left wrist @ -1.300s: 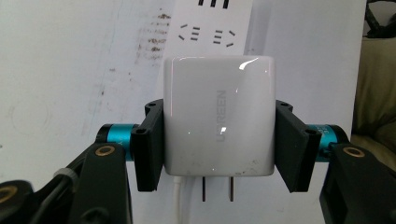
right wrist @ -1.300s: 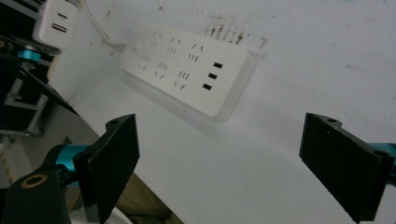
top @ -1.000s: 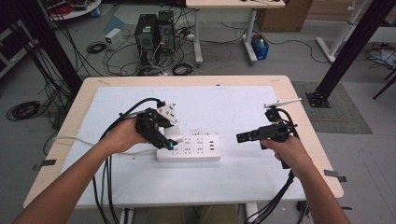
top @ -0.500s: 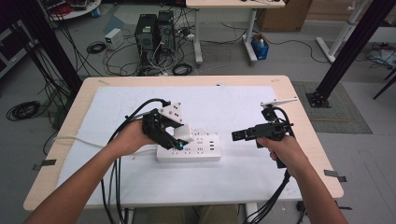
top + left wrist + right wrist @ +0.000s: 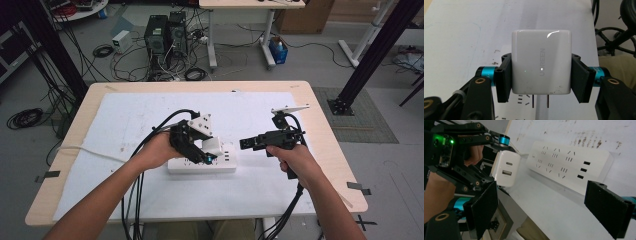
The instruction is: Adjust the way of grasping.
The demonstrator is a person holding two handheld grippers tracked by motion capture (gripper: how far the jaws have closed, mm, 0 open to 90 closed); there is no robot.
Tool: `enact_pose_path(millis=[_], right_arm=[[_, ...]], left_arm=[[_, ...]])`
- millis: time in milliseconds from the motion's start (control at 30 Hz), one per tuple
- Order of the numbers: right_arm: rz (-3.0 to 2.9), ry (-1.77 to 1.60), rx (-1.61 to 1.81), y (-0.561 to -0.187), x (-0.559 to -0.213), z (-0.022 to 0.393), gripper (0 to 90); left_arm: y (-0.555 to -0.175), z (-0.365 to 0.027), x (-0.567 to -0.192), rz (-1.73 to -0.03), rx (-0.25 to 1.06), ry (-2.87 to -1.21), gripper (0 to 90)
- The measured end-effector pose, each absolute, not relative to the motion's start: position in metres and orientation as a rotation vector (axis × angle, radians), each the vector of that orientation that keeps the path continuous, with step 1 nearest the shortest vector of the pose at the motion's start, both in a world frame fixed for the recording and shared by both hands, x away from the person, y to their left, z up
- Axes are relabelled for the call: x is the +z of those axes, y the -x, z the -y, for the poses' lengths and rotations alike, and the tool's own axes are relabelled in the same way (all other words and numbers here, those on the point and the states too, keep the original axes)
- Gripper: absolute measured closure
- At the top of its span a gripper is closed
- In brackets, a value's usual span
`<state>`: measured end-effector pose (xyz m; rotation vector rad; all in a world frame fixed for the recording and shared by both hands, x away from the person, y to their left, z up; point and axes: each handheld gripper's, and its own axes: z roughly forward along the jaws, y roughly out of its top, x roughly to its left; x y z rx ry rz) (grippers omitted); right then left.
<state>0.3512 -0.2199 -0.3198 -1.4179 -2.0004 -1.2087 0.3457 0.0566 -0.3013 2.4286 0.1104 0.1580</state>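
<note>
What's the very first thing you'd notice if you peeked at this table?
The glossy white square plug-in charger, pinched between the black fingers of the left gripper, hangs just above the long white plastic power strip in the middle of the white-covered table. To its right, the right gripper points at the strip with fingers apart and nothing between them.

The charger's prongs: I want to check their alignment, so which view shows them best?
The left gripper view: the white charger is clamped between the left gripper pads, both prongs visible below it. The right gripper view shows its port face; the high view shows it small above the power strip.
</note>
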Motion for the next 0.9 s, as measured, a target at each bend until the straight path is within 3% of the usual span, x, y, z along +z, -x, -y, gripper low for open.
enact_pose_path(millis=[900], right_arm=[[1.923,1.36,-1.154,-0.36,-0.323,0.183,11.5]], left_arm=[[-0.345,-0.039,-0.301,-0.085,0.169,-2.398,42.6]])
